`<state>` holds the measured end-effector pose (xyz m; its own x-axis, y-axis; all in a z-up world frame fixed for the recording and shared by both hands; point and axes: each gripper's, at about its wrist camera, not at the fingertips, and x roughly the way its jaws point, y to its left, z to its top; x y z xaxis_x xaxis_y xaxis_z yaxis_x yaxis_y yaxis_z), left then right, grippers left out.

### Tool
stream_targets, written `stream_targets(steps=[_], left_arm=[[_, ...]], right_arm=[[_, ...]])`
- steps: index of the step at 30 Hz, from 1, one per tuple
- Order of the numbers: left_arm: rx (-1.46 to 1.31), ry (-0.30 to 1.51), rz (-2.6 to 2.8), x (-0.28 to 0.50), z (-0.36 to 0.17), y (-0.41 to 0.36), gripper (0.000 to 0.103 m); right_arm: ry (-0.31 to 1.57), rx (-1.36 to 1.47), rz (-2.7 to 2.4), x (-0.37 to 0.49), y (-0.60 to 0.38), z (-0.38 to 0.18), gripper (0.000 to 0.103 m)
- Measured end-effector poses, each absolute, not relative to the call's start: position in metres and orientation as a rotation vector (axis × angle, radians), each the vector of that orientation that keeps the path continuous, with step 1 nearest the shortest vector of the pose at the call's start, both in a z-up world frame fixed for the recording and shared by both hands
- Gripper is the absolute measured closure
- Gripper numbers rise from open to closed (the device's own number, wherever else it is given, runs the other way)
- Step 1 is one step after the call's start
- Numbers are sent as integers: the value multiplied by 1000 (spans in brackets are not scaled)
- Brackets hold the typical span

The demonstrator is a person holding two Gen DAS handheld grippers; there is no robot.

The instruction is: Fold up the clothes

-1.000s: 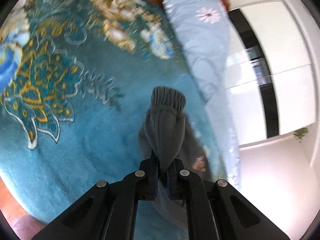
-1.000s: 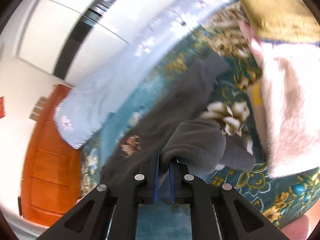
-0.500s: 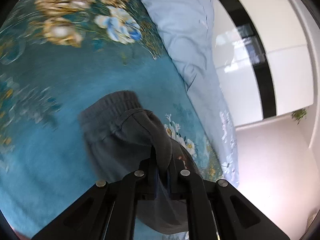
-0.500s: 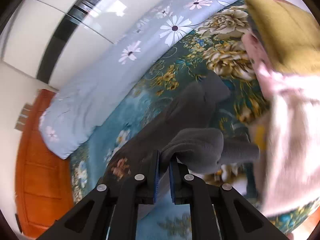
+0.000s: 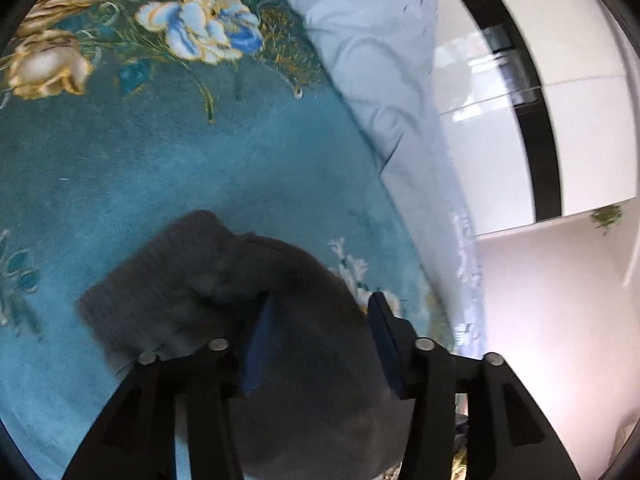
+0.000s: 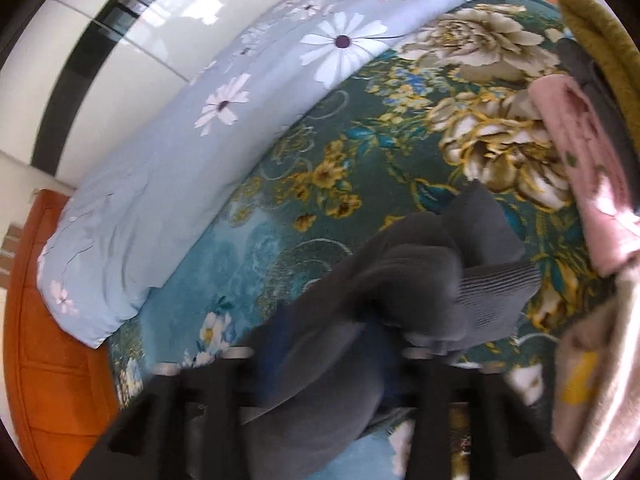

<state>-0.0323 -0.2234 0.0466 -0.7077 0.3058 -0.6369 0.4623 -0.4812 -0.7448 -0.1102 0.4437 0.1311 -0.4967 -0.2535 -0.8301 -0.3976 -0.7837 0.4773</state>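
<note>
A dark grey knit garment (image 5: 224, 288) with ribbed cuffs lies bunched on the teal flowered blanket (image 5: 160, 160). My left gripper (image 5: 320, 312) is open, its jaws spread on either side of the grey cloth, which lies loose between them. In the right wrist view the same garment (image 6: 420, 280) lies folded over itself, a ribbed cuff (image 6: 496, 292) pointing right. My right gripper (image 6: 324, 344) is open and blurred, its fingers wide apart around the cloth.
A light blue daisy-print quilt (image 6: 200, 140) lies rolled along the blanket's far side, also in the left view (image 5: 380, 60). A pile of pink (image 6: 580, 168), mustard (image 6: 600, 48) and cream (image 6: 592, 380) clothes sits at the right. An orange wooden bed frame (image 6: 40, 320) shows at left.
Both grippers were shut on the grey garment and have opened, letting it drop onto the blanket. Both have moved lower, closer to the bed.
</note>
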Motion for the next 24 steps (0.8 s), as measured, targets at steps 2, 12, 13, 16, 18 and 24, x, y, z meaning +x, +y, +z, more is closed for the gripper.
stream_targets(steps=[2, 12, 13, 16, 18, 24], left_arm=[[1099, 1476, -2346, -4, 49, -231, 46], [1056, 1808, -2104, 44, -34, -240, 42], [1073, 1791, -2114, 37, -36, -239, 41], [1099, 1700, -2115, 22, -41, -232, 42], [1092, 1628, -2109, 17, -36, -229, 54], [1037, 1521, -2182, 30, 7, -237, 76]], right_arm=[[980, -1501, 2486, -100, 441, 133, 42], [1044, -1586, 2535, -16, 441, 115, 37], [1053, -1601, 2525, -6, 443, 112, 37], [1050, -1636, 2505, 15, 446, 105, 37], [1028, -1667, 2488, 28, 448, 100, 37], [987, -1726, 2484, 44, 441, 94, 37]])
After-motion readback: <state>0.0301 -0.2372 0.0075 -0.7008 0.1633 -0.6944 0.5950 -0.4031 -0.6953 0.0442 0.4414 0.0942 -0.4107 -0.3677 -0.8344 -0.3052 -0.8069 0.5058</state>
